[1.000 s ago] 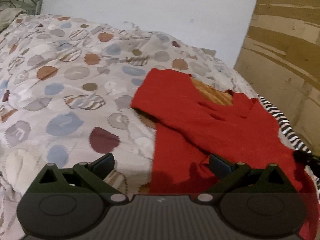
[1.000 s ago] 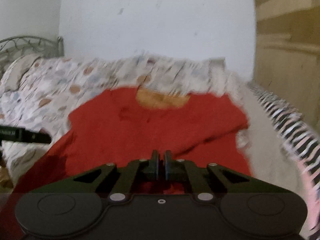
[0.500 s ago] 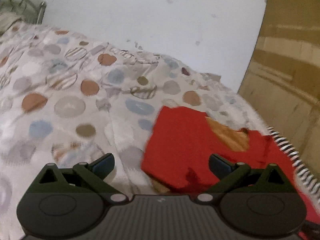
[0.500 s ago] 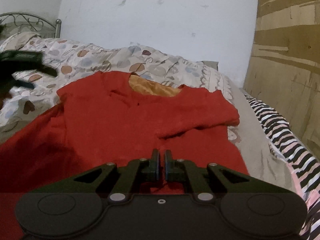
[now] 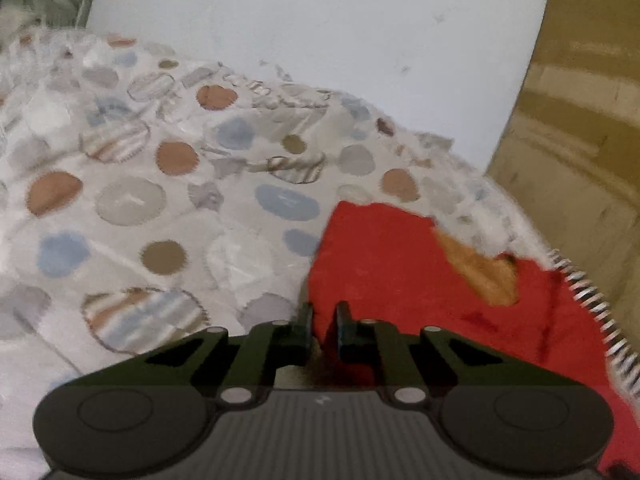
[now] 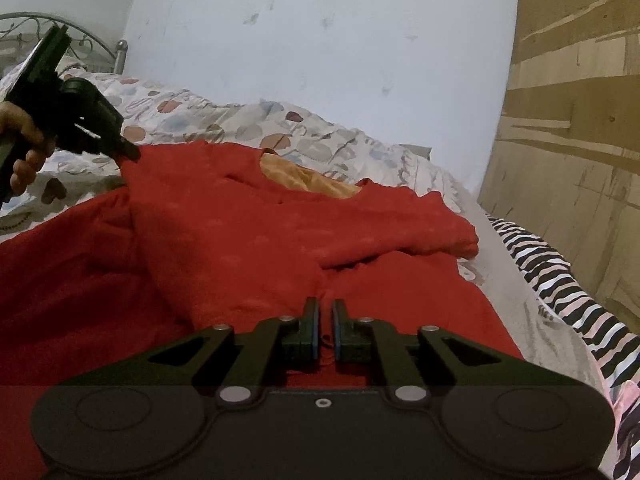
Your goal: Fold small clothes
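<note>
Spotted bedspread point(image 5: 132, 200) below white wall point(image 5: 320, 20)

A plain red is shown by the garment point(image 6: 280, 232), and an orange-yellow lining point(image 6: 308, 178) is exposed at its neck opening. Beneath the garment, an off-white bedspread point(image 5: 168, 200) is printed with round spots in rust brown, pale blue, grey and olive, some of them striped. To the right of the garment, a black-and-white striped cloth point(image 6: 560, 276) tinged with pink is seen. Beyond the garment, the wall point(image 6: 320, 40) is painted pale bluish white, with brown boards point(image 6: 572, 120) beside it. Both grippers, left point(image 5: 322, 318) and right point(image 6: 325, 320), are coloured black.
</note>
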Demonstrator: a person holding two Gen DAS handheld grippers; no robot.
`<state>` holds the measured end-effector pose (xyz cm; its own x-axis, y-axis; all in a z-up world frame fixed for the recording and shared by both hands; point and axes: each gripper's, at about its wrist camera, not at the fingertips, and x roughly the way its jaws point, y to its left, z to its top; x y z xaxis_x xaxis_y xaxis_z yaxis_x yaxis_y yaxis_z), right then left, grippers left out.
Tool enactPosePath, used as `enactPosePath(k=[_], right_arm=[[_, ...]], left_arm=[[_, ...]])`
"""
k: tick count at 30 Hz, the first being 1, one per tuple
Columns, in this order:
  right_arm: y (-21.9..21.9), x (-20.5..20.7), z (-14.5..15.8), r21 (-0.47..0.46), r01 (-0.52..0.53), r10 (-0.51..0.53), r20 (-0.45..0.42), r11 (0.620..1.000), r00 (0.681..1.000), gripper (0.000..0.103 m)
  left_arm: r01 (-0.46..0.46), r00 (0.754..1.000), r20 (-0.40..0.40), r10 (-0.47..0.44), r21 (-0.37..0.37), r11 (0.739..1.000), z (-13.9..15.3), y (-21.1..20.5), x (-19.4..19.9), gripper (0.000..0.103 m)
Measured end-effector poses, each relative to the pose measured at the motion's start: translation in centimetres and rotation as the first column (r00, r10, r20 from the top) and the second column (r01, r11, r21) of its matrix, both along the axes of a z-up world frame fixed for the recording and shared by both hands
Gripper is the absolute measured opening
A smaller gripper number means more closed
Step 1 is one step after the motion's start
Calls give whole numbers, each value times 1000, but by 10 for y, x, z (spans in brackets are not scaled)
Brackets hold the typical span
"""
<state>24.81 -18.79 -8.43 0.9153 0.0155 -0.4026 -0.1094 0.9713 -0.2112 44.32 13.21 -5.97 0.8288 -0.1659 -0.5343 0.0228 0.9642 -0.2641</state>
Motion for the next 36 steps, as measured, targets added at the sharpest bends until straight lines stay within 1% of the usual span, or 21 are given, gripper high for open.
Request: enactPosePath(k=[2, 4, 7, 9, 10, 11, 12, 13, 14, 16, 18, 19, 21, 24, 27, 29, 31, 33, 34, 35, 36], right_arm=[[-1, 0, 0, 6, 1, -1, 0, 1000, 1000, 9], [-1, 1, 0, 7, 2, -2, 2, 1000, 1000, 9], [-2, -1, -1, 19, 6, -7, 10, 1000, 1000, 9], [-6, -2, 2, 47, 7, -8, 11, 999, 1000, 11], [-10, -3, 5, 75, 9, -9, 8, 997, 1000, 18], [-15, -5, 8, 101, 12, -13, 3, 995, 1000, 35], [-21, -7, 12, 129, 22, -22, -1, 991, 1000, 46], [-28, -12, 17, 155, 34, -35, 2, 987, 999, 69], [-35, -18, 20, 180, 44, -47, 10, 983, 999, 81], [-48, -32, 26, 198, 64, -69, 18, 978, 997, 82], [-57, -45, 29, 180, 82, -87, 19, 980, 996, 85], [-62, -50, 30, 171, 87, -93, 25, 981, 995, 90], [-74, -53, 34, 160, 86, -91, 26, 983, 996, 95], [-84, -37, 45, 133, 89, -93, 29, 987, 995, 95], [-91, -1, 53, 88, 76, -78, 17, 993, 997, 93], [-97, 31, 54, 90, 77, -74, -28, 993, 997, 85], [-107, 68, 53, 147, 100, -87, -91, 984, 992, 77], [-115, 103, 47, 206, 129, -86, -202, 970, 976, 70], [-118, 122, 42, 233, 133, -66, -275, 963, 959, 65], [-117, 134, 37, 240, 130, -48, -320, 962, 946, 57], [-115, 143, 32, 236, 128, -40, -346, 963, 937, 53]], left_arm=[[-7, 999, -45, 8, 29, 1000, -8, -3, 5, 11], [0, 998, -69, 1, 18, 1000, -13, -2, 4, 13], [-14, 999, -35, 15, 31, 999, -7, 0, -10, 30], [-45, 999, -20, 46, 44, 998, 0, 1, -27, 51], [-59, 998, -16, 60, 37, 998, 3, 4, -38, 70], [-70, 997, -11, 70, 24, 997, 7, 6, -49, 80], [-63, 998, -6, 63, 10, 998, 11, 8, -60, 81], [-52, 999, -5, 52, 4, 999, 15, 9, -69, 82], [-44, 999, -10, 44, -6, 999, 18, 10, -80, 84], [-46, 999, -19, 45, -57, 997, 23, 13, -102, 88], [-12, 1000, -15, 11, -100, 995, 24, 11, -119, 91], [11, 1000, -6, -12, -99, 995, 25, 8, -125, 91], [67, 998, 12, -66, -44, 997, 26, -5, -133, 94], [125, 992, -19, -124, 51, 991, 20, -26, -129, 94], [133, 986, -109, -127, 44, 990, 10, -34, -117, 83], [114, 981, -159, -110, 20, 993, 4, -32, -113, 73], [114, 974, -198, -114, -9, 993, -2, -28, -110, 62], [131, 970, -205, -133, -20, 991, -5, -25, -111, 57], [143, 968, -206, -143, -17, 990, -6, -25, -112, 51], [158, 965, -209, -158, -17, 987, -8, -26, -112, 38], [175, 961, -214, -175, -23, 984, -10, -26, -112, 29]])
